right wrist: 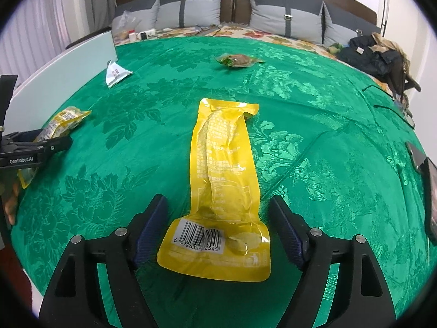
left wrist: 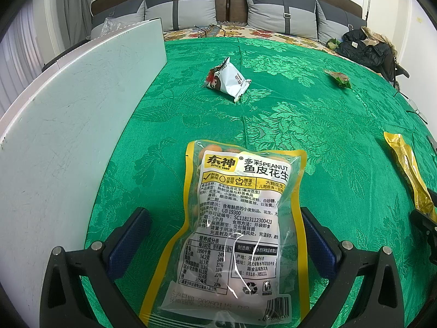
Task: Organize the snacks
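On the green damask cloth (left wrist: 314, 104), the left gripper (left wrist: 226, 235) stands spread around a glossy yellow-bordered peanut bag (left wrist: 235, 218) (clear film, wrinkled), while the right gripper (right wrist: 218, 224) gapes astride a long, creased yellow pouch (right wrist: 224, 180).

A green floral cloth (right wrist: 314, 142) carries a peanut bag (left wrist: 240, 218), yellow pouch (right wrist: 224, 180), white packet (left wrist: 228, 80) and green packet (right wrist: 237, 60).

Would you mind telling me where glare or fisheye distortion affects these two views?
Left wrist view: white glare streaks cross the peanut bag, and the white board bows. Right wrist view: the green cloth bulges dome-like, and sheen dulls print on the yellow pouch.
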